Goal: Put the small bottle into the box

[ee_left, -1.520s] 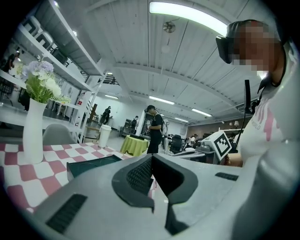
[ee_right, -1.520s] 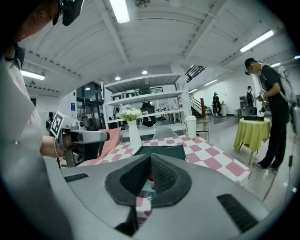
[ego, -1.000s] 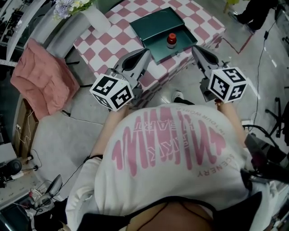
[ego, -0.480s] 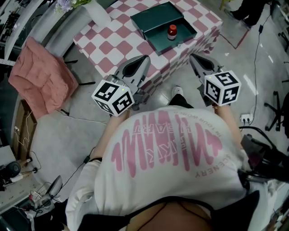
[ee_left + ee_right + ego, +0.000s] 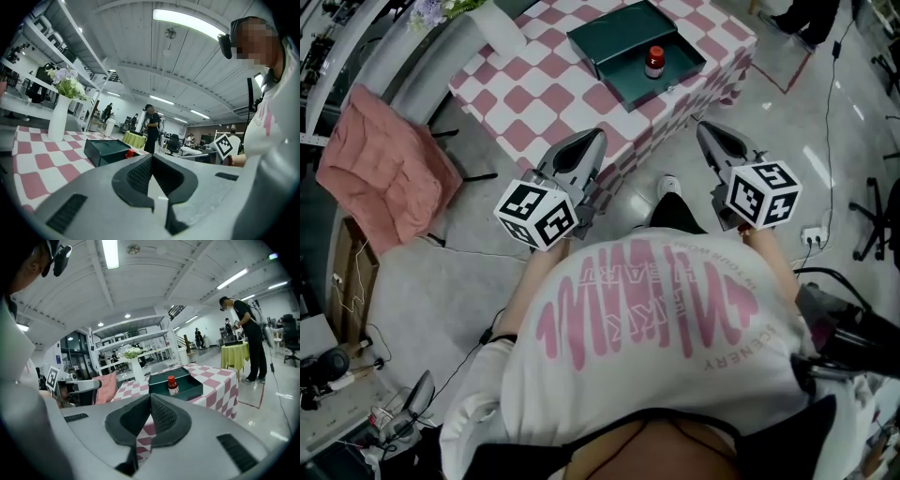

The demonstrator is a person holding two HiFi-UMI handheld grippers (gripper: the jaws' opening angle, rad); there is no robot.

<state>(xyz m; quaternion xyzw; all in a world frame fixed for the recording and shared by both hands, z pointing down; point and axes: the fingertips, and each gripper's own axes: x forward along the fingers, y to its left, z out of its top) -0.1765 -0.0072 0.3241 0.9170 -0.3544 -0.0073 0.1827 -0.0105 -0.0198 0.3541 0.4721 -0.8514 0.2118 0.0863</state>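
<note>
1. The left tongs (image 5: 596, 136) were clenched: the jaws met at the tips with nothing between them. The right tongs (image 5: 704, 127) were clenched the same way and were also empty.
2. Both tongs were held close to the person's torso, at 6 o'clock from the table (image 5: 546, 94) and well apart from it. Their tips pointed toward 12 o'clock.
3. The bottle (image 5: 653, 61) stood upright inside the box (image 5: 609, 36), toward the box's 4 o'clock corner. Neither tongs touched it.
4. The box lay on the table, about 1 o'clock from the table's middle.
5. Task status, as a judgement:
   - Done: the bottle was already in the box and free of both tongs.
   - Left: nothing, as far as the views showed. The task appeared complete.
6. Item count:
   - Tongs: two, each with one marker cube.
   - Bottle: one, with a red cap.
   - Box: one, dark green and open-topped.
   - Table: one, with a pink-and-white checked cover.
   - Vase (image 5: 139, 372): one, white with flowers, at 10 o'clock from the box.
   - Cloth (image 5: 384, 169): one, pink, off the table at 8 o'clock from the box.
</note>
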